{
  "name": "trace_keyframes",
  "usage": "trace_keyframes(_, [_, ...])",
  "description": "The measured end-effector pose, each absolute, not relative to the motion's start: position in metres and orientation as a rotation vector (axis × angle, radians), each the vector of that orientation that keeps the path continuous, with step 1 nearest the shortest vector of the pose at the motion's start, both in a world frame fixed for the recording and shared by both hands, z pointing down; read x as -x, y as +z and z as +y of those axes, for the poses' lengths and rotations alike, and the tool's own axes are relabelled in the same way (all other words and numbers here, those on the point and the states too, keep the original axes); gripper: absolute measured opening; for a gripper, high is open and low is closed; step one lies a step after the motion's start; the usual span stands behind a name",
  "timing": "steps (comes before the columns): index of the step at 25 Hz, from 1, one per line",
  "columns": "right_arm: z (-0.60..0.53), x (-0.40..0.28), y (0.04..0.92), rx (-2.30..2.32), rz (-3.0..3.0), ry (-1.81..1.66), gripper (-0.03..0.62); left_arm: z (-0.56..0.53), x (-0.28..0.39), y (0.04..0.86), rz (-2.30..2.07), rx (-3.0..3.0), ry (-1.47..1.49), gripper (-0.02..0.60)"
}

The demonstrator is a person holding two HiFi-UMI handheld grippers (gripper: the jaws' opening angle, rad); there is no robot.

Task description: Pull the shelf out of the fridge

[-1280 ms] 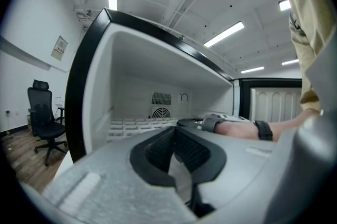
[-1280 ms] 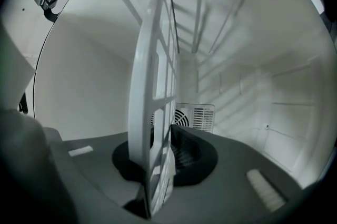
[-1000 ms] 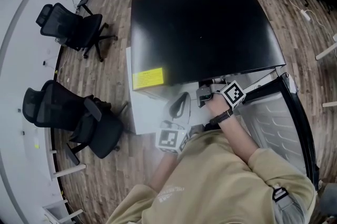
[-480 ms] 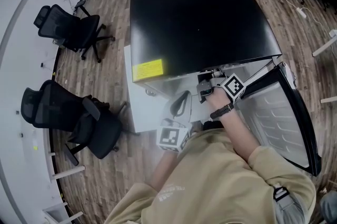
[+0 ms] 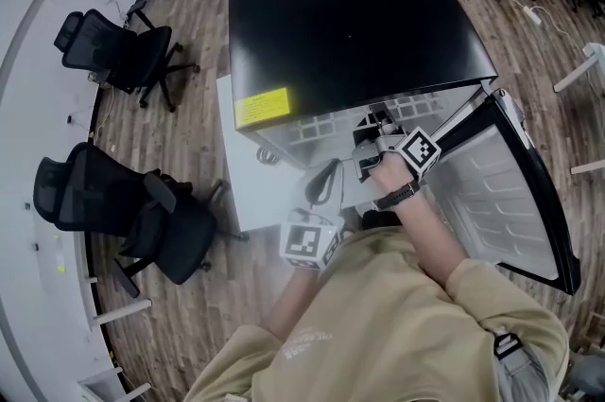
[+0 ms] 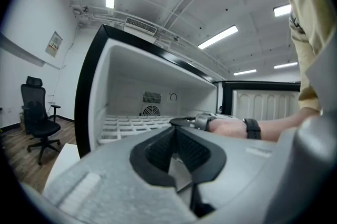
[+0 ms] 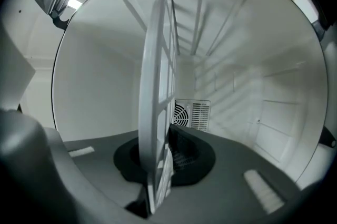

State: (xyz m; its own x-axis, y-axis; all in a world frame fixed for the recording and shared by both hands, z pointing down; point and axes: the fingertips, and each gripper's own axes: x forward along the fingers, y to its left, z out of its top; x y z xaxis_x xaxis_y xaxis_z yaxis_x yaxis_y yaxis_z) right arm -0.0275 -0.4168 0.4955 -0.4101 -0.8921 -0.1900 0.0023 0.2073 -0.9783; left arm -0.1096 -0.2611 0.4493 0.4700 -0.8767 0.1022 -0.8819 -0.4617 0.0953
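Shelf (image 7: 150,91), a white grid, stands edge-on between the right claw's (image 7: 158,159) pads, which pinch its front rim. Beyond that claw is the fridge (image 5: 359,31) interior with its rear vent (image 7: 192,115). The left claw (image 6: 176,152) is pressed together on nothing, just outside the open fridge, the partly drawn-out shelf ahead of it.

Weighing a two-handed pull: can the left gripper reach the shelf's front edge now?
Probably yes: left gripper faces the open fridge, shut and empty; shelf edge beside the right gripper looks bare.
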Motion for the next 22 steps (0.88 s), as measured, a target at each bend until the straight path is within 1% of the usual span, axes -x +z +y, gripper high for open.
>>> trace_keyframes(22, [-0.344, 0.012, 0.498, 0.898, 1.607, -1.309, 0.021, -0.206, 0.107, 0.446, -1.45, -2.64, 0.04, 0.002])
